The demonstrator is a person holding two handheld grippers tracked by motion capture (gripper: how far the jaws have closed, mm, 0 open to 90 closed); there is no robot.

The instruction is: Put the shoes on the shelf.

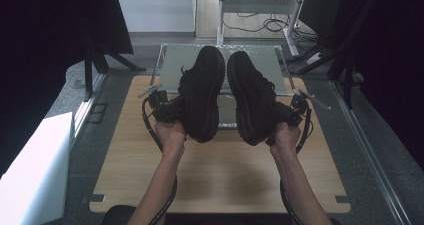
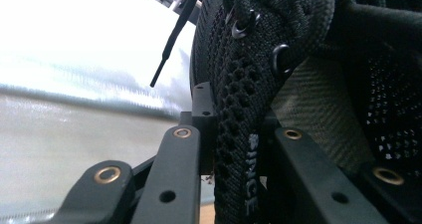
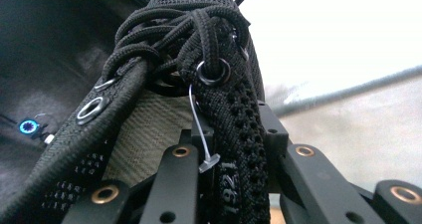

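Two black lace-up shoes are held up side by side above the table, soles toward the camera and toes pointing away. My left gripper (image 1: 172, 110) is shut on the left shoe (image 1: 202, 92). In the left gripper view my left gripper (image 2: 236, 124) pinches the mesh side wall of the left shoe (image 2: 239, 59) beside the eyelets. My right gripper (image 1: 286, 112) is shut on the right shoe (image 1: 252, 97). In the right gripper view my right gripper (image 3: 234, 134) clamps the laced edge of the right shoe (image 3: 199, 30), where a clear plastic tag pin (image 3: 201, 134) hangs.
A wooden tabletop (image 1: 220, 180) lies under the forearms. A shiny framed tray (image 1: 172, 60) stands at the table's far edge, behind the shoes. A white box (image 1: 35, 170) sits at the left, dark screens stand on both sides, and a metal rail (image 1: 365, 150) runs along the right.
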